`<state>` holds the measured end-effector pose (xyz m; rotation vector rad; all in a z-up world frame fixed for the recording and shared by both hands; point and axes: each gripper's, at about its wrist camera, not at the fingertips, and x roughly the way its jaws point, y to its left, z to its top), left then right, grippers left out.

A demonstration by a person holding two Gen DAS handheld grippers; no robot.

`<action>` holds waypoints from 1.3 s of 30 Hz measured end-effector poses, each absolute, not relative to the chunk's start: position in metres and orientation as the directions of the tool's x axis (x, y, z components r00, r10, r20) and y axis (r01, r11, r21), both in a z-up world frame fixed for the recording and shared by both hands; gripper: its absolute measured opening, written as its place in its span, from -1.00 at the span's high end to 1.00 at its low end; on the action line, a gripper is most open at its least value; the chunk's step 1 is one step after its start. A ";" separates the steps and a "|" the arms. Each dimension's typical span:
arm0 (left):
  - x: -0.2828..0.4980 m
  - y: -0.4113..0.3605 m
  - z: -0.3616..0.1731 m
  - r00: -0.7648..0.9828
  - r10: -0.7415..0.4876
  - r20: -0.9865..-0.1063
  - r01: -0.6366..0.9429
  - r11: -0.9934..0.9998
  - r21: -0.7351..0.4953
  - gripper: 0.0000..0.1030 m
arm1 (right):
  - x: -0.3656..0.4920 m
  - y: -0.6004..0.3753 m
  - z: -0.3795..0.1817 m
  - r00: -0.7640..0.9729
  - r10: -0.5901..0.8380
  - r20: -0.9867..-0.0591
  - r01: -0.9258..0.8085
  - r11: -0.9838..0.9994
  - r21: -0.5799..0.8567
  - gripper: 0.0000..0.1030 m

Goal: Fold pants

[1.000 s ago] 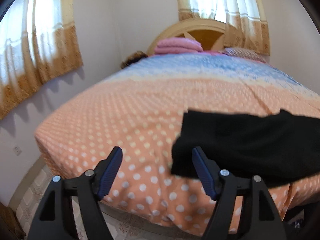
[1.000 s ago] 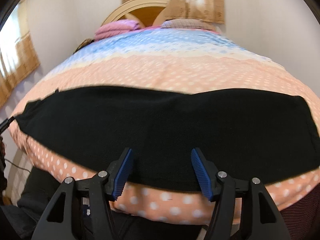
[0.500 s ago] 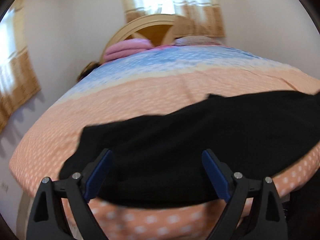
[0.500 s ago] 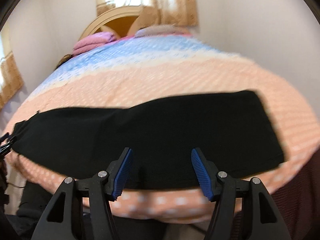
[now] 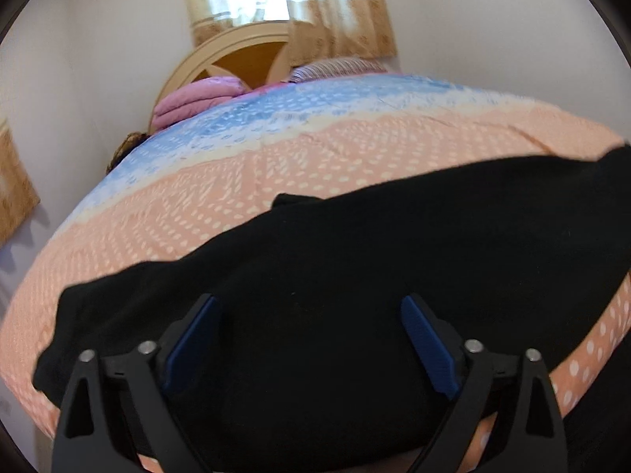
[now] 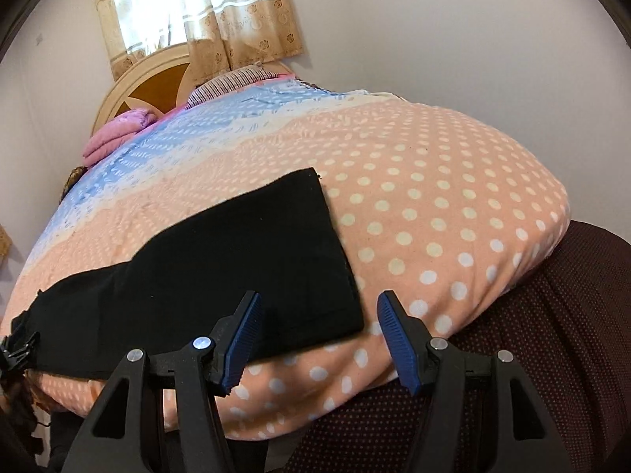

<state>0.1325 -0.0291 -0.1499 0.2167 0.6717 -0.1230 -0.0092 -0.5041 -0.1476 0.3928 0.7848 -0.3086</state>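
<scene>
The black pants [image 5: 374, 260] lie flat in a long strip across the near edge of the bed. My left gripper [image 5: 311, 335] is open, its blue pads over the left part of the pants, holding nothing. In the right wrist view the pants [image 6: 221, 268] end in a straight edge at the right. My right gripper [image 6: 319, 339] is open and straddles that near right corner, empty. The left gripper [image 6: 15, 349] shows at the far left end of the pants.
The bed has an orange polka-dot blanket [image 6: 434, 205] turning blue toward the wooden headboard [image 5: 252, 59]. Folded pink bedding [image 5: 193, 98] and a striped pillow [image 6: 232, 81] lie at the head. A dark maroon dotted fabric [image 6: 552, 335] hangs below the bed's right corner. Curtained windows sit behind.
Both grippers have swung right along the bed edge. The left one went from the pants' left end to over the pants. The right one went from mid-pants to the right end.
</scene>
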 end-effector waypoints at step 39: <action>0.133 -0.017 -0.155 0.743 -0.069 -0.666 0.114 0.993 0.024 -1.00 | -0.025 -0.516 -0.163 0.780 -0.012 -0.626 0.332 0.855 0.398 0.71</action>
